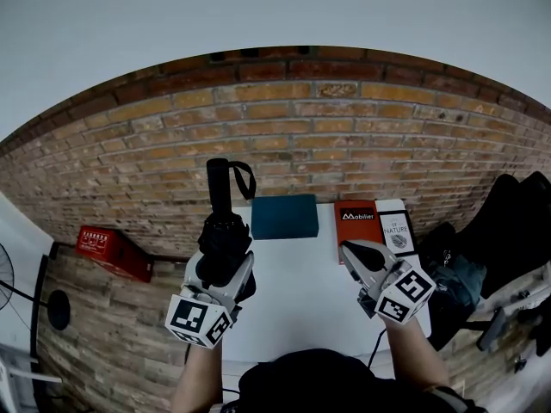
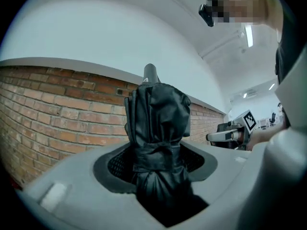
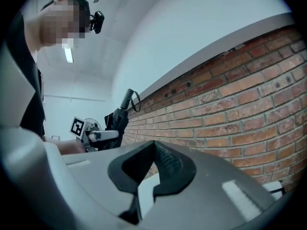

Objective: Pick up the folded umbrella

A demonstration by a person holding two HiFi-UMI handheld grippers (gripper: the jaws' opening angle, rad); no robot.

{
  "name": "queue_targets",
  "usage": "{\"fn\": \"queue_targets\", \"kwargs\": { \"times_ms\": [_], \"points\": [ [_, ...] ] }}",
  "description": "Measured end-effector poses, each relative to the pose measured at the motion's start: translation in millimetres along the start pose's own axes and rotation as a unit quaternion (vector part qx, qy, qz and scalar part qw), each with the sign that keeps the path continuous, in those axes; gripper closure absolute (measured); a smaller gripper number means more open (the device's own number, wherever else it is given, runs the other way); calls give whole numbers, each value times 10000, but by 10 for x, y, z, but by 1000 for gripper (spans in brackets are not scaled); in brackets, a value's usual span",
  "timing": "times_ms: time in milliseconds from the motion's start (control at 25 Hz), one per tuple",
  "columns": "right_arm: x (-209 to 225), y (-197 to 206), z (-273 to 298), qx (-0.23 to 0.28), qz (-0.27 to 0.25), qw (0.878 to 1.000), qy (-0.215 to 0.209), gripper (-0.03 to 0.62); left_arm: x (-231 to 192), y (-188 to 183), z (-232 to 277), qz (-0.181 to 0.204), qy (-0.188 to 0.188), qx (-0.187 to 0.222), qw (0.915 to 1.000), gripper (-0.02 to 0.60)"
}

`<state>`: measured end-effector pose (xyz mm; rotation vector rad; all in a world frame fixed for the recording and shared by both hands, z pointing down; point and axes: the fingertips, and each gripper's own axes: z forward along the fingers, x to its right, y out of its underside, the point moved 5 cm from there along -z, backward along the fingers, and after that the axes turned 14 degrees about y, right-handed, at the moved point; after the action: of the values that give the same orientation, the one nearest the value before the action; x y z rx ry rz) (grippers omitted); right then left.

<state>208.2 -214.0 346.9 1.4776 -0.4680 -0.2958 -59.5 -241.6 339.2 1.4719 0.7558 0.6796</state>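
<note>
Holding the umbrella upright and clear of the table, handle topmost, strap dangling beside it, brick wall behind. Clamped around the tied fabric bundle by the left gripper, jaws spread wide and pressed into the cloth on both sides. Likely to slide down through the pads if squeezed too lightly, being soft, slick-looking fabric rather than anything rigid. Could also tip forward or sideways, with much of the length standing above the grip and the probably heavier handle at the top. Worth watching the strap too: free to swing and catch on a jaw. Nothing between the jaws of the right gripper, closed tip to tip and held well apart to the right, so no second support ready if the bundle starts to go. If dropped, would land on the table near the blue book and the orange book, or go off the near edge. Safer to avoid quick wrist rolls and to bring the right gripper in only if the bundle sags.
</note>
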Motion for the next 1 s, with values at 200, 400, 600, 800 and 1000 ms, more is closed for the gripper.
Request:
{"fn": "queue_targets", "kwargs": {
  "times_ms": [200,400,600,800,1000],
  "points": [
    [-51,55,-16,-17,-86,10000,-12,595,7,168,-16,-305,27,-42,9995,313],
    [-96,127,-43,-119,-187,9996,-163,595,-9,204,11,-348,78,-128,9993,313],
    [-51,128,-34,-151,-114,9998,-85,595,-27,238,39,-406,45,-262,9988,312],
    [-24,112,2,-138,-103,9998,-75,595,-61,224,31,-359,7,-278,9990,313],
    [-16,79,39,-103,17,9999,-82,595,-98,169,12,-319,-23,-258,9992,311]
  ]
}}
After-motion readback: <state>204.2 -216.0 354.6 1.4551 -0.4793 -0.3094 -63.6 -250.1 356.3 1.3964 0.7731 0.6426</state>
